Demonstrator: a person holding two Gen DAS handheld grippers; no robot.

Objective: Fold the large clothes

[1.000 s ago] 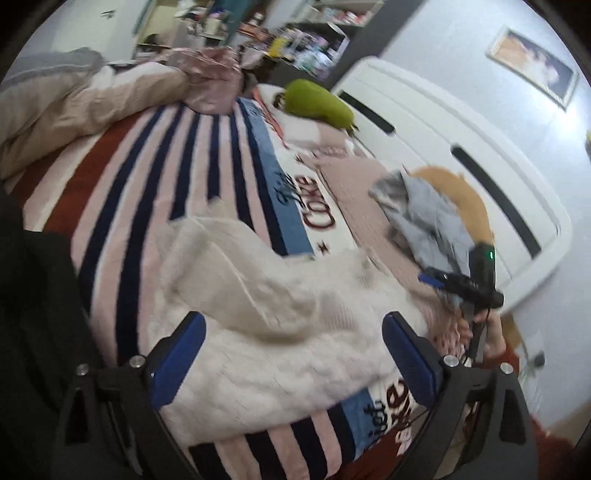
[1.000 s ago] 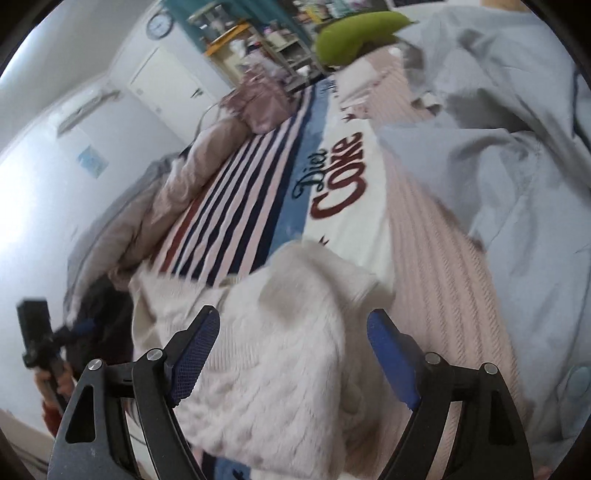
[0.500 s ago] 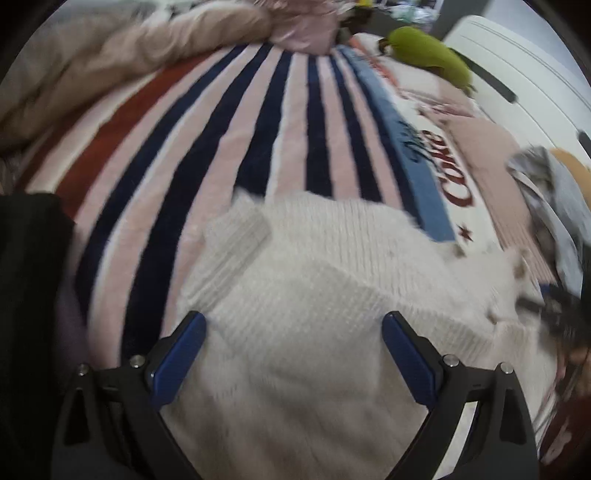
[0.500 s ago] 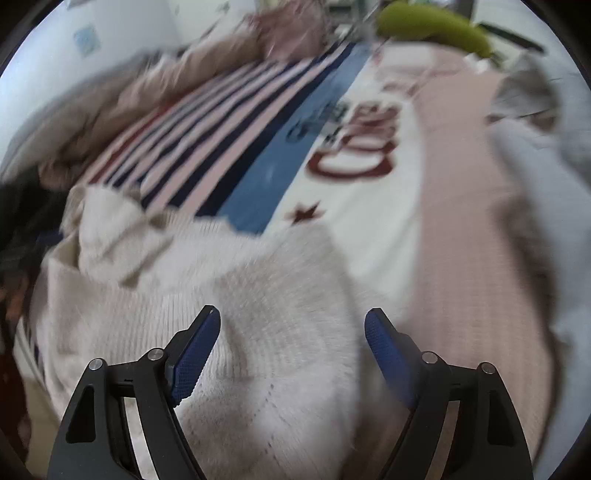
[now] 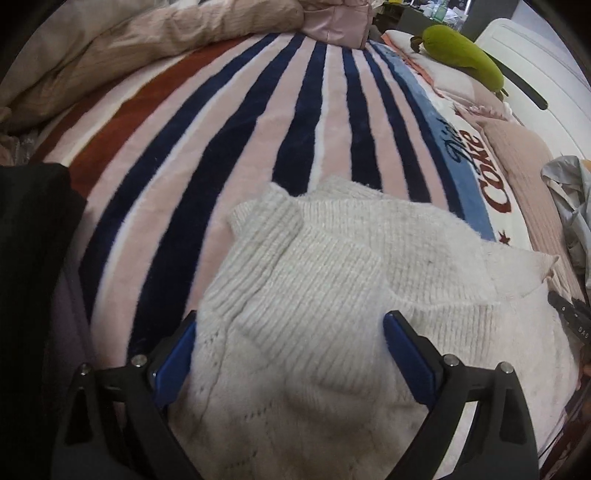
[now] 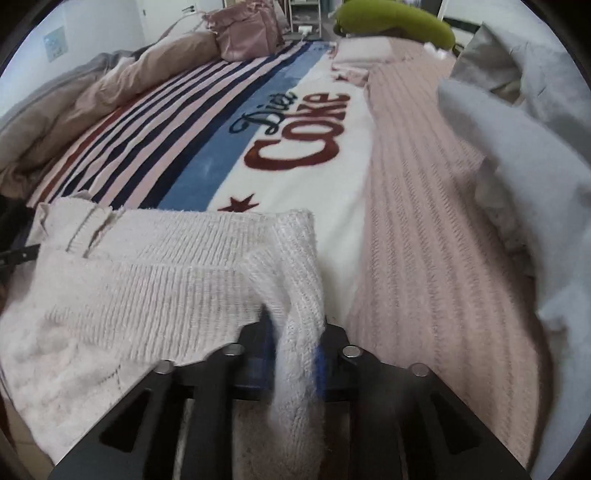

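Observation:
A cream knitted sweater lies rumpled on a striped Diet Coke blanket on a bed. My left gripper is open, its blue pads on either side of the sweater's near part, with knit bulging between them. In the right wrist view the sweater spreads to the left, and my right gripper is shut on a ribbed edge of it that drapes over the fingers. The right gripper's tip also shows at the right edge of the left wrist view.
A beige duvet and a pink bag lie at the far side. A green plush toy rests by the white headboard. A pink knitted cover and grey clothes lie right. A black garment is at left.
My right gripper closed on the sweater's ribbed edge; it was open before. My left gripper moved down and forward over the sweater and stays open.

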